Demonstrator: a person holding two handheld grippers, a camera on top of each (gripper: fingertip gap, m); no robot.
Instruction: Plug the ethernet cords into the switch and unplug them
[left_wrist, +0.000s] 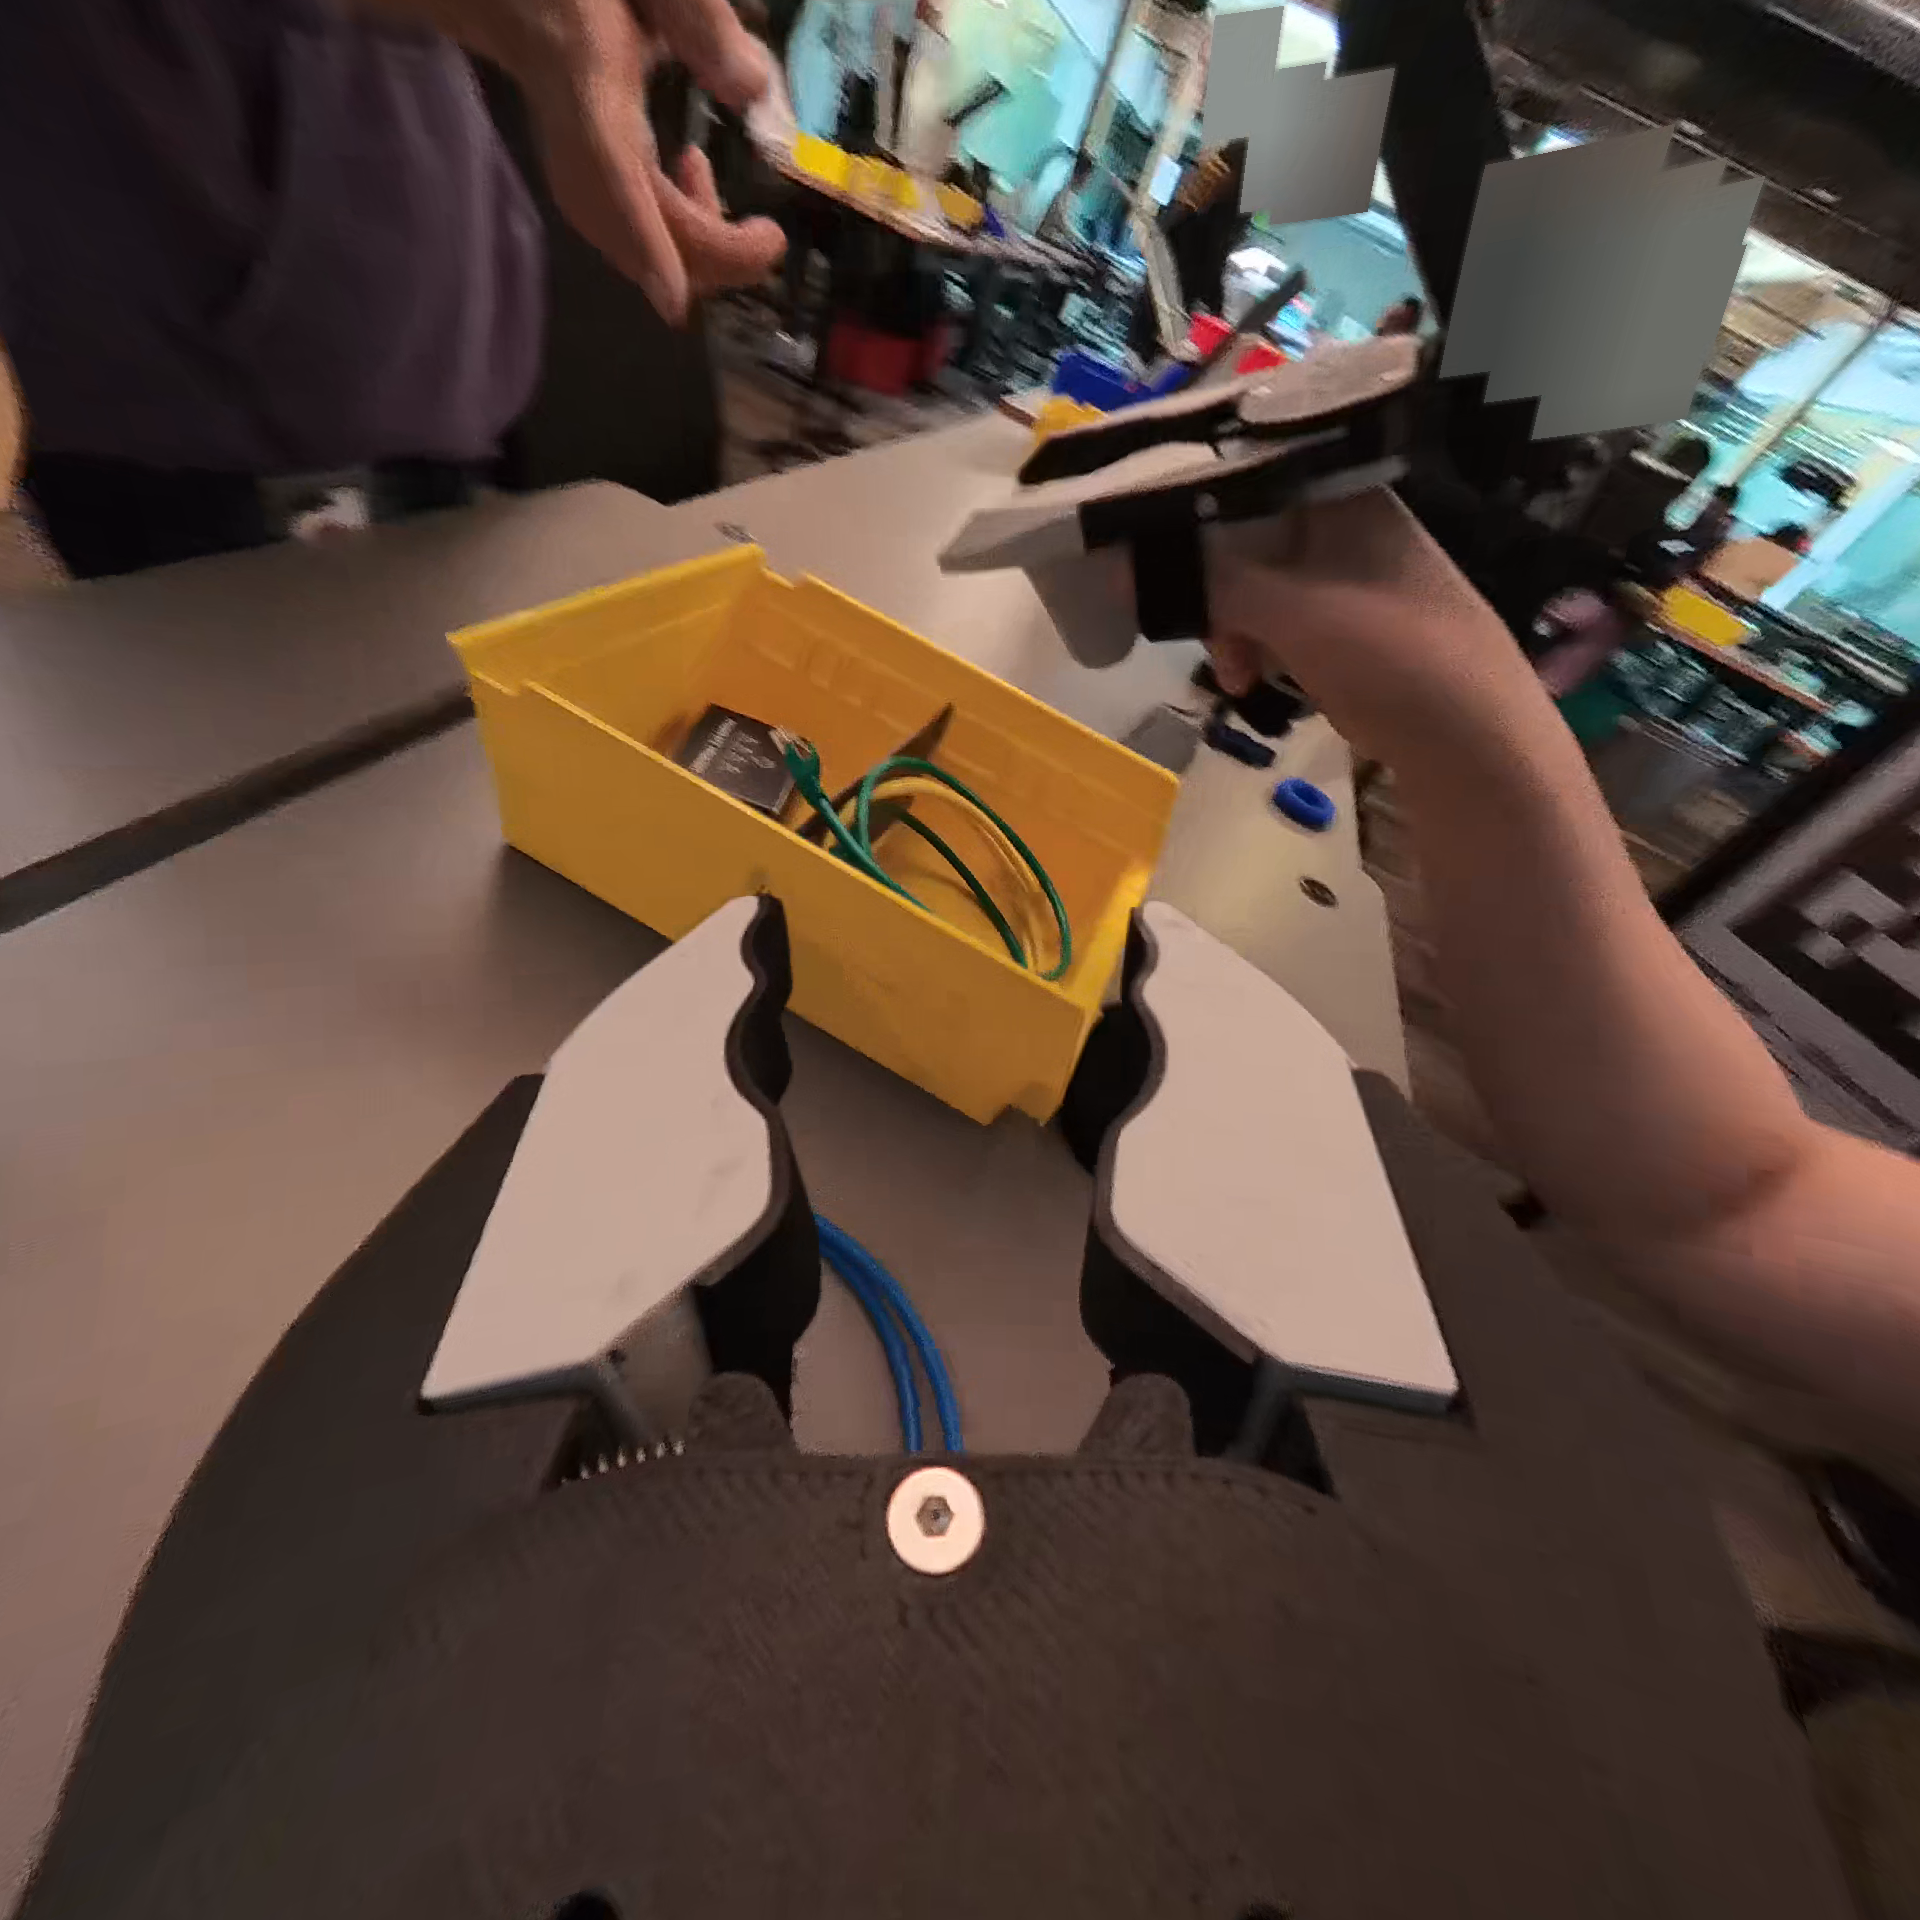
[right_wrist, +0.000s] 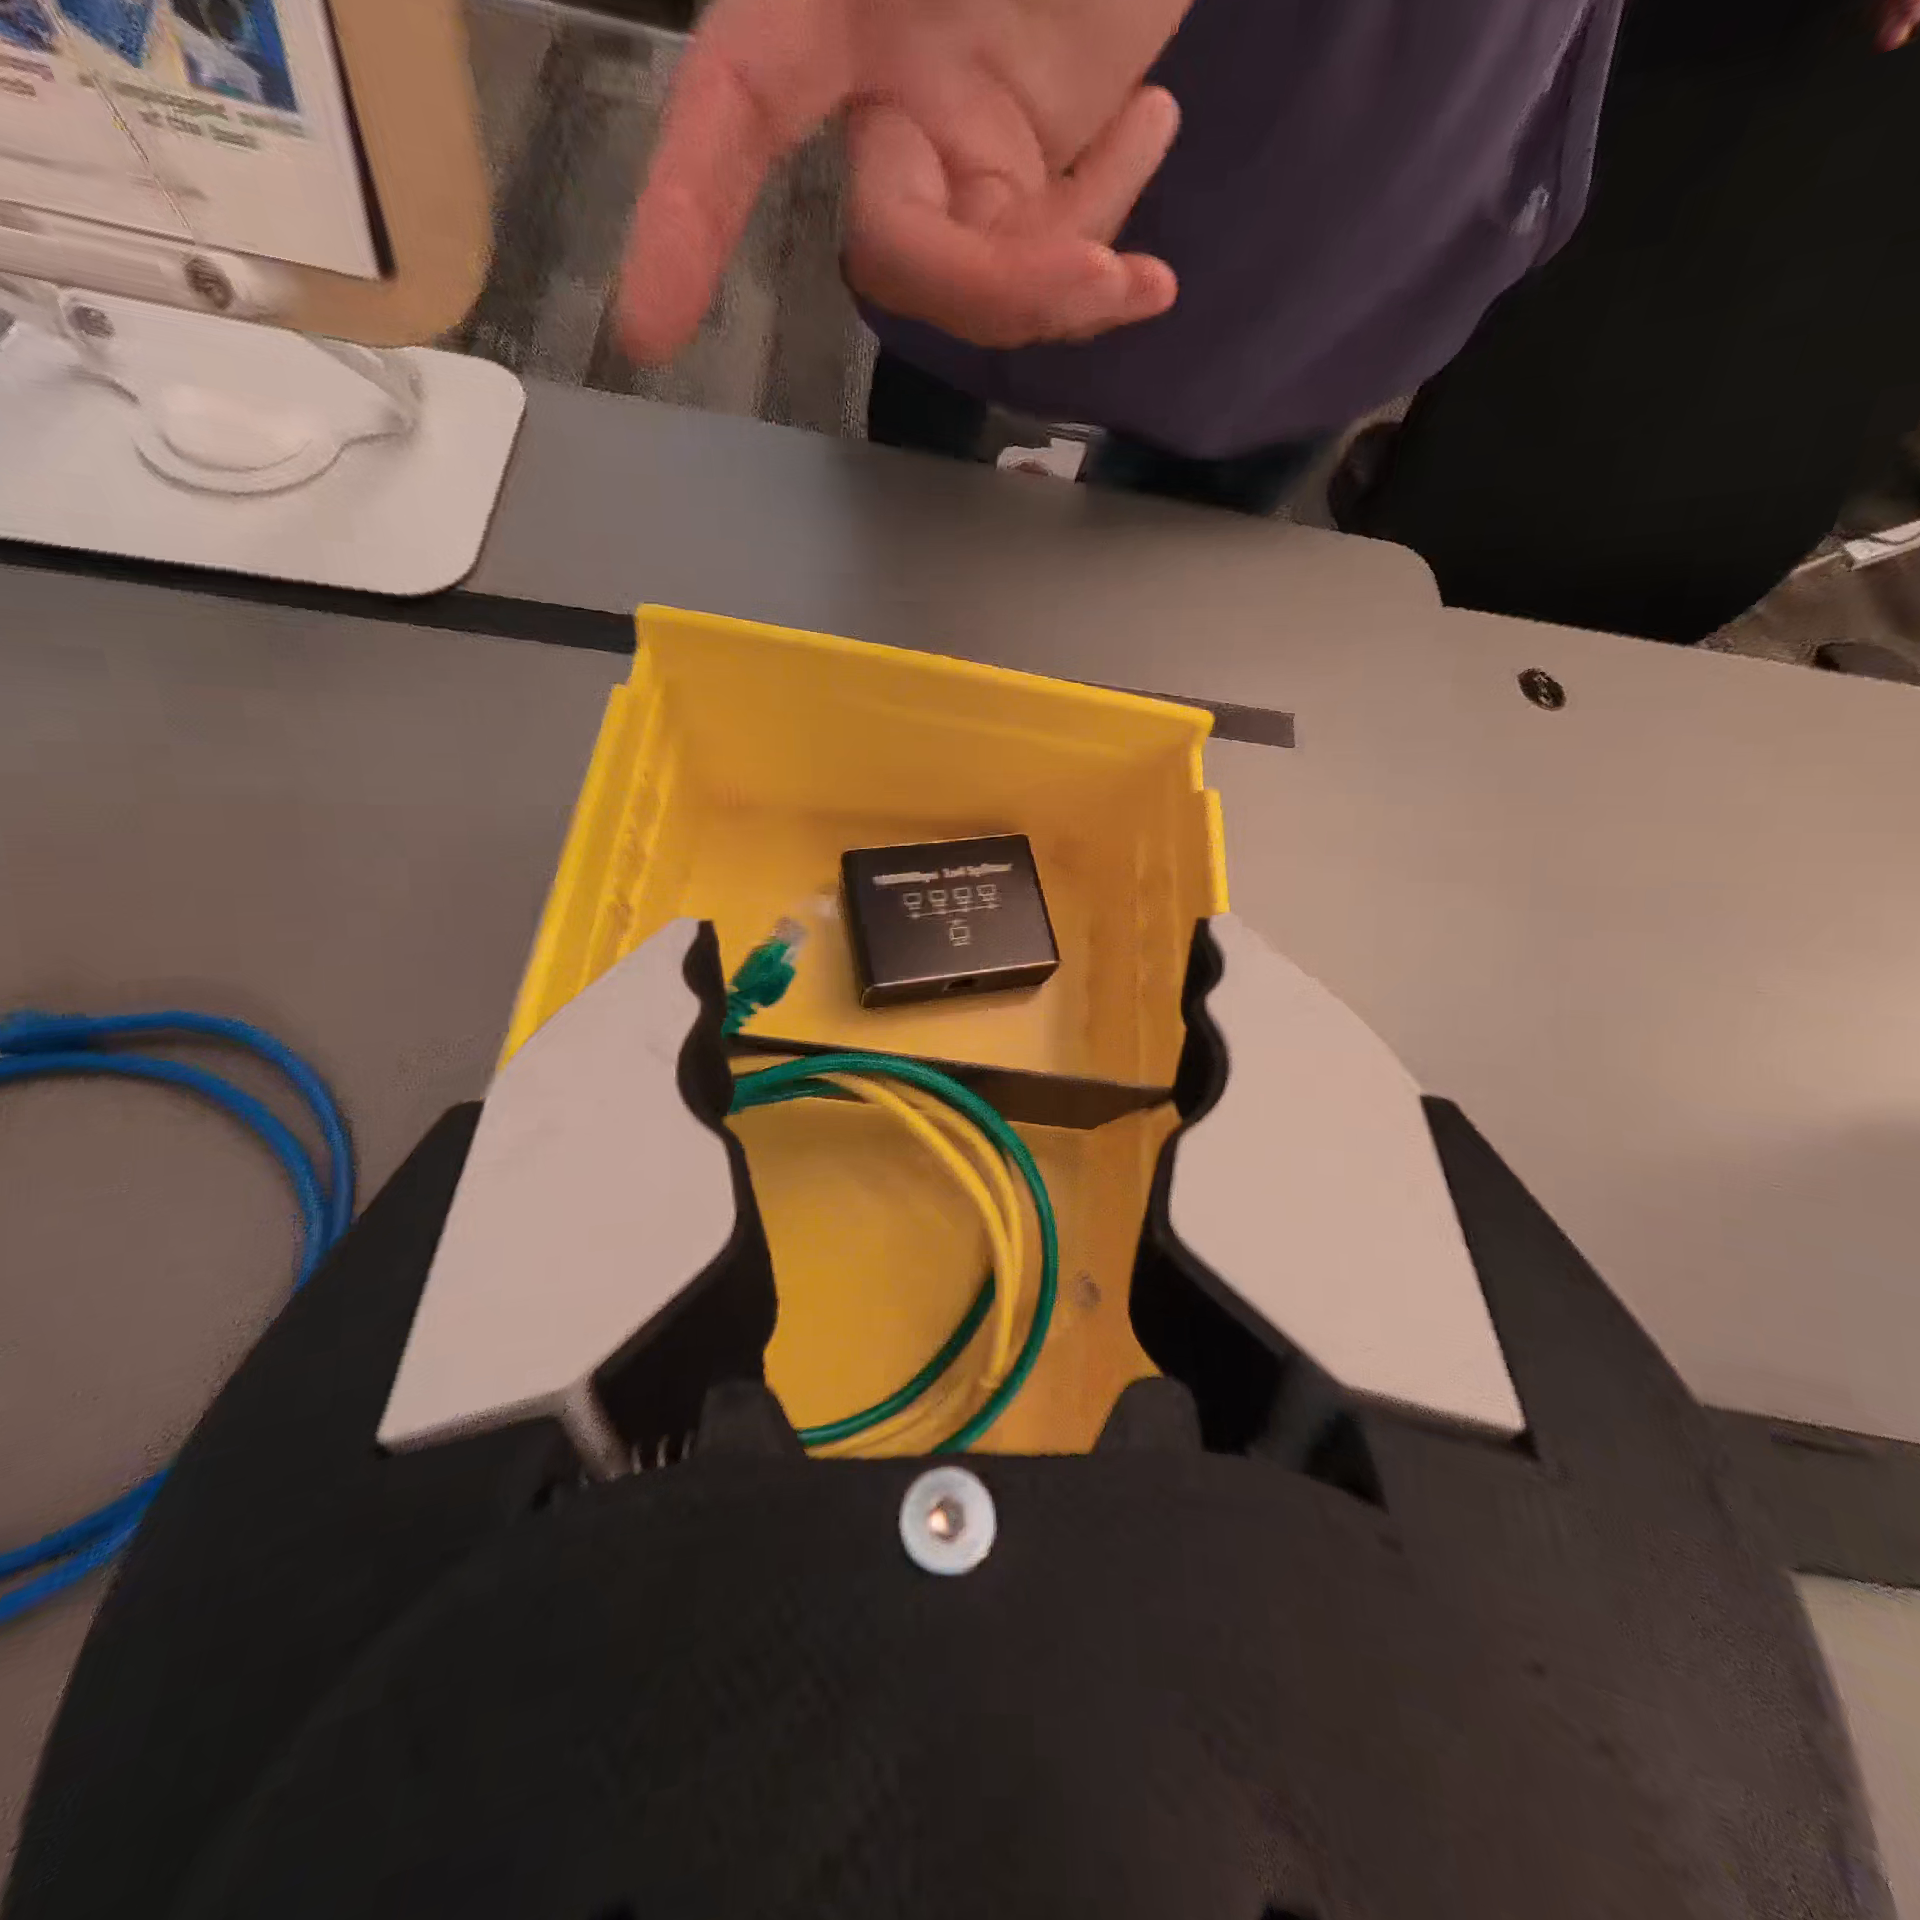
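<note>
While both my hand-held grippers, left (left_wrist: 945, 956) and right (right_wrist: 951, 977), gape empty, nothing is plugged: switch (right_wrist: 948, 920) and cords (right_wrist: 966, 1195) lie in the yellow bin (right_wrist: 914, 686).

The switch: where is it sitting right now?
In the right wrist view the small black switch lies flat in the far half of the yellow bin, beyond the coiled green cord and yellow cord, with the green plug just to its left.

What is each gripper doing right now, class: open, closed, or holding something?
Left gripper: open, holding nothing, above the table before the yellow bin.
Right gripper: open, holding nothing, over the bin.
</note>
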